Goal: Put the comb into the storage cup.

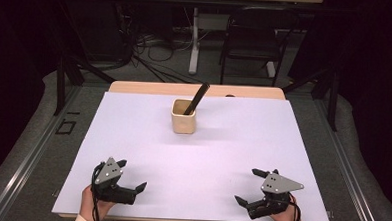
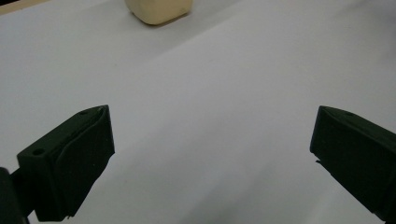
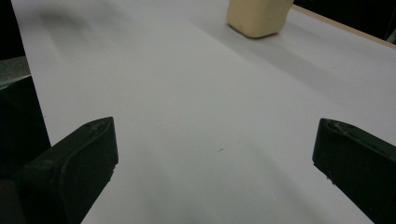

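From the high view, a cream square cup (image 1: 184, 117) stands upright toward the far middle of the white sheet (image 1: 132, 138), with a black stick-like tool (image 1: 196, 99) leaning out of it toward the far right. The left gripper (image 1: 132, 176) and right gripper (image 1: 246, 186) rest near the near edge, well apart from the cup, both with jaws spread and empty. Reaching well likely means coming in from the tool's free upper end, so the cup stays put.

In the left gripper view, the cup's base (image 2: 159, 10) sits far ahead, with bare sheet between.

In the right gripper view, the cup (image 3: 258, 17) stands near the wooden table edge (image 3: 345, 29), with open room before it.
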A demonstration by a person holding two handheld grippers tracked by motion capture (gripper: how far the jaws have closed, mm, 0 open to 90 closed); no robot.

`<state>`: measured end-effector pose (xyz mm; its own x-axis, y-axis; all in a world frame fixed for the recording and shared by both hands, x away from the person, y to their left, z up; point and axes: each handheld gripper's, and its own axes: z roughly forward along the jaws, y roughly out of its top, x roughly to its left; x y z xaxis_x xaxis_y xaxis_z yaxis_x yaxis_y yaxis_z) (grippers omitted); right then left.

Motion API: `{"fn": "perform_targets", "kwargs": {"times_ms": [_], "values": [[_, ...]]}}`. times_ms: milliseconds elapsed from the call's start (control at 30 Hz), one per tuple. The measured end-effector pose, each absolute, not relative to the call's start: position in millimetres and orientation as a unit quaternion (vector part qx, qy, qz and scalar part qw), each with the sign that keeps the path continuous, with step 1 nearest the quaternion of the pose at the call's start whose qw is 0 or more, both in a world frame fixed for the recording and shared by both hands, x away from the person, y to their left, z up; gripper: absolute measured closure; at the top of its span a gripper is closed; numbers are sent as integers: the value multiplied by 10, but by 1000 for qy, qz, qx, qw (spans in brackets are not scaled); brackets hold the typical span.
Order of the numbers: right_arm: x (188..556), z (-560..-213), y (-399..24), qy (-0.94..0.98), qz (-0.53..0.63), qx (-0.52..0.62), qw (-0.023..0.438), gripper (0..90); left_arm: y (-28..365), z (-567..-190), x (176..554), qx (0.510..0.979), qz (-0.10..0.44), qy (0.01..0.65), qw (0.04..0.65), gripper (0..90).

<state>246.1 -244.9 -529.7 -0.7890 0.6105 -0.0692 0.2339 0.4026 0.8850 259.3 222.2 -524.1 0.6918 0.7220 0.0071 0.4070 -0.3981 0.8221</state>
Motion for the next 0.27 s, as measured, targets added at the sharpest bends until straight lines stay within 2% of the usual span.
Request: {"fn": "perform_targets", "kwargs": {"times_ms": [267], "values": [[2466,-5300,-2447,815,481,257,196,0,2243,-5247,2597,816,186,346,425,0]]}}
